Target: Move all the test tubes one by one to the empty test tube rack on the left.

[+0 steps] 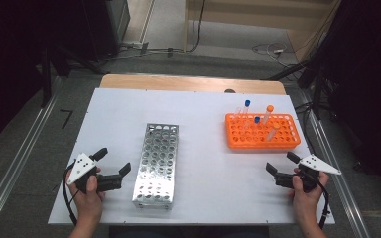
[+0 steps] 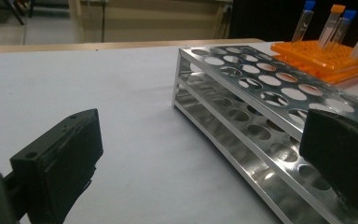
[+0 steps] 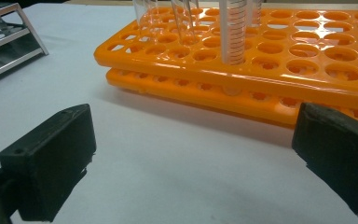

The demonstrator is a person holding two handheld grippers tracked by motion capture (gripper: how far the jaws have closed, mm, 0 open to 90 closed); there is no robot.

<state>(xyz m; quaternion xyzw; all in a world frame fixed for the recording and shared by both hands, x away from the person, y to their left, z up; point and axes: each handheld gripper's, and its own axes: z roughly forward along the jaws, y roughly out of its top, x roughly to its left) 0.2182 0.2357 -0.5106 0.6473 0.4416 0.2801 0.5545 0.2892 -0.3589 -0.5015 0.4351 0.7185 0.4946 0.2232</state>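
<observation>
A silver metal tube rack point(image 1: 157, 163) with empty holes lies in the middle of the white table point(image 1: 198, 106). At the right stands an orange tube rack point(image 1: 262, 133) that holds several capped tubes, among them a blue-capped tube point(image 1: 247, 104) and an orange-capped tube point(image 1: 269, 108). My left gripper point(image 1: 114, 161) rests open just left of the metal rack, with nothing between its jaws. My right gripper point(image 1: 281, 162) is open and empty in front of the orange rack. The left gripper view has the left gripper point(image 2: 200, 140) facing the metal rack point(image 2: 261, 88). In the right gripper view, the right gripper point(image 3: 193, 140) faces the orange rack point(image 3: 270, 70) and a graduated tube point(image 3: 235, 32).
Bare white table surface lies between the two racks and in front of them. A wooden edge point(image 1: 193, 82) borders the far side of the table. Cables point(image 1: 270, 48) lie on the floor beyond, and dark equipment stands at both sides.
</observation>
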